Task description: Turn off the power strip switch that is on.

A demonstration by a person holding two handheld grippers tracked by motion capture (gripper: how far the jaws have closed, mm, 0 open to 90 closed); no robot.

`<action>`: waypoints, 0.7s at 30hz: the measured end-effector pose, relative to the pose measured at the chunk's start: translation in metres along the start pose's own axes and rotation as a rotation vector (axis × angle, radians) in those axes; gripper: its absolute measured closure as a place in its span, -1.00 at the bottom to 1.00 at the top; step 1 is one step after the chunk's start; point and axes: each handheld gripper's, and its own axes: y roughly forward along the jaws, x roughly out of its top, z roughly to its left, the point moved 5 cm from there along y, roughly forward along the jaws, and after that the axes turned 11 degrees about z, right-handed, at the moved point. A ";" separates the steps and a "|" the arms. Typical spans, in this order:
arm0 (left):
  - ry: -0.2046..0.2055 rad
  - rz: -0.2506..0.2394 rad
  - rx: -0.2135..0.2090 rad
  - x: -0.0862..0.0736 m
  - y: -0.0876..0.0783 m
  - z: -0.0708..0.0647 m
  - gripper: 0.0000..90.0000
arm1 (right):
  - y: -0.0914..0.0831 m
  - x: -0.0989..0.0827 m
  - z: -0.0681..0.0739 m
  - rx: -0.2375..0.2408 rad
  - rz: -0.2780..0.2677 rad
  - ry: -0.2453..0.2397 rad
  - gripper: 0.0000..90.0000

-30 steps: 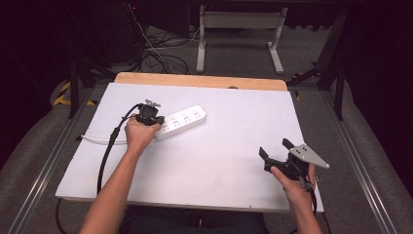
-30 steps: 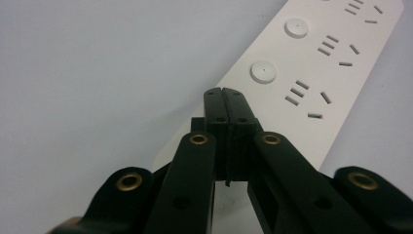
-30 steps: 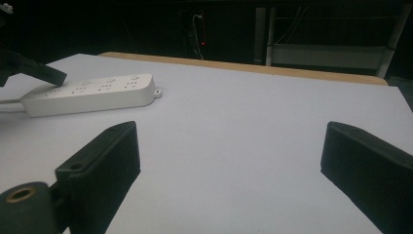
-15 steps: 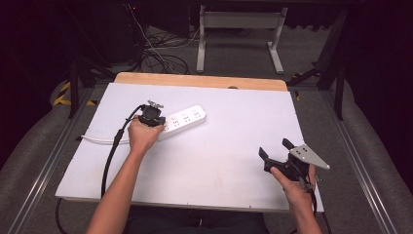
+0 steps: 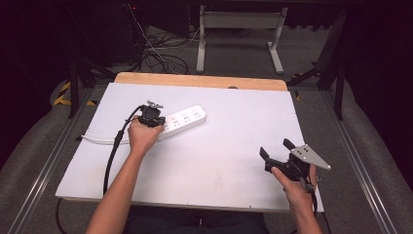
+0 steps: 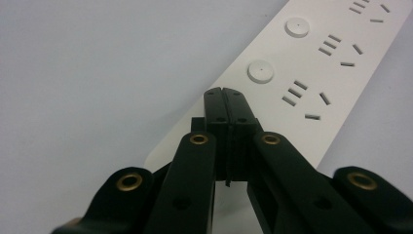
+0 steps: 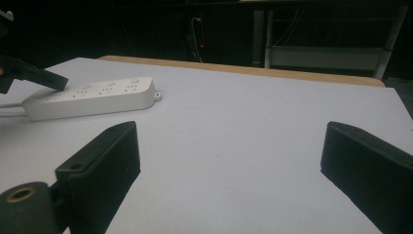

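Left gripper [image 6: 225,92] closed, empty, tips over the power strip's [image 5: 182,120] near end beside a round button [image 6: 260,71] at board's left; right gripper [image 5: 275,150] wide, idle; likely a button press; best centred, straight down.

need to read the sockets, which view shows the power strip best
The left gripper view: the power strip sits close, its slots and round buttons sharp beyond the shut left gripper. The high view shows it whole but small; the right gripper view shows it side-on, far off.
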 end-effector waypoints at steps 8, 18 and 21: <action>-0.021 -0.036 -0.043 0.001 0.000 0.001 1.00 | 0.002 0.000 0.000 0.005 0.003 -0.002 -0.83; -0.066 -0.215 -0.060 0.005 -0.027 0.018 1.00 | 0.002 -0.001 -0.004 -0.002 0.003 0.010 -0.83; -0.082 -0.298 -0.042 -0.002 -0.051 0.031 1.00 | 0.002 -0.001 -0.004 -0.003 0.000 0.013 -0.83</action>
